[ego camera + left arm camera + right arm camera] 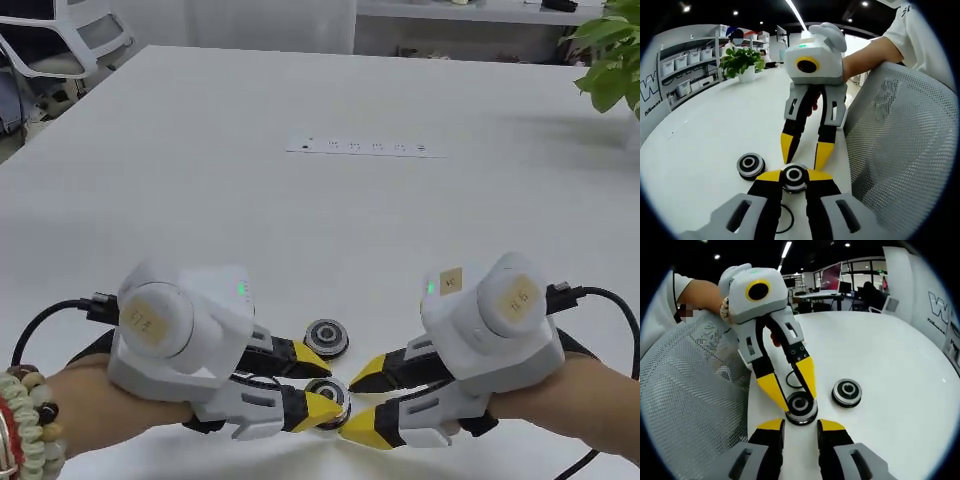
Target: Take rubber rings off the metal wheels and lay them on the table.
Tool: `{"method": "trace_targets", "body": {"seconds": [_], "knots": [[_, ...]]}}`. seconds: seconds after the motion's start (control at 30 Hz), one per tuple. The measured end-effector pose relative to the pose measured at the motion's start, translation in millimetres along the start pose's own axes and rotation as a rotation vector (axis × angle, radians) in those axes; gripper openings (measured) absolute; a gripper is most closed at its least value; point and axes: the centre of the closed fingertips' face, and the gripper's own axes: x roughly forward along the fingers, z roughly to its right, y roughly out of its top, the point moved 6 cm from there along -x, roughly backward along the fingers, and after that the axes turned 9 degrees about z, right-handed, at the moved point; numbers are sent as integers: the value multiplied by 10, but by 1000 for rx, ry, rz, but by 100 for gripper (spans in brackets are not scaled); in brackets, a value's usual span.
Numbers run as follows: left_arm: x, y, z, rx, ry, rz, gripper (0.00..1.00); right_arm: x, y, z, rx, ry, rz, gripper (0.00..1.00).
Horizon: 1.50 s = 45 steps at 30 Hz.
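- The left gripper (318, 383) is closed on a metal wheel (793, 178), with one yellow tip pressed against each side of its rim
- The held wheel sits low over the white table (320, 220), near the edge closest to the person; whether it rests on the surface I cannot tell
- The right gripper (801, 427) faces the left one with its jaws spread and nothing between them; its tips are just beside the held wheel, and contact is unclear
- A second wheel (847, 392) lies flat on the table just beside the held one, apart from both grippers
- A loose black rubber ring (791, 380) lies flat on the table under the left gripper
- A mesh chair back (900, 150) stands close to the table edge
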Motion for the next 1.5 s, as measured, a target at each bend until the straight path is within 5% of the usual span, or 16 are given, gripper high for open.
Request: {"method": "trace_targets", "body": {"seconds": [0.7, 0.87, 1.23, 1.5], "knots": [[-10, -52, 7, 19, 7, 51, 7, -16, 3, 8, 49, 5, 21, 13], [-9, -50, 6, 16, 7, 55, 7, 16, 3, 2, 15, -1, 21, 21], [-10, -64, 0, 9, 9, 72, 7, 23, -8, -8, -116, 3, -18, 16], [-9, -62, 5, 9, 8, 76, 7, 5, -23, 11, -38, 2, -18, 13]]}}
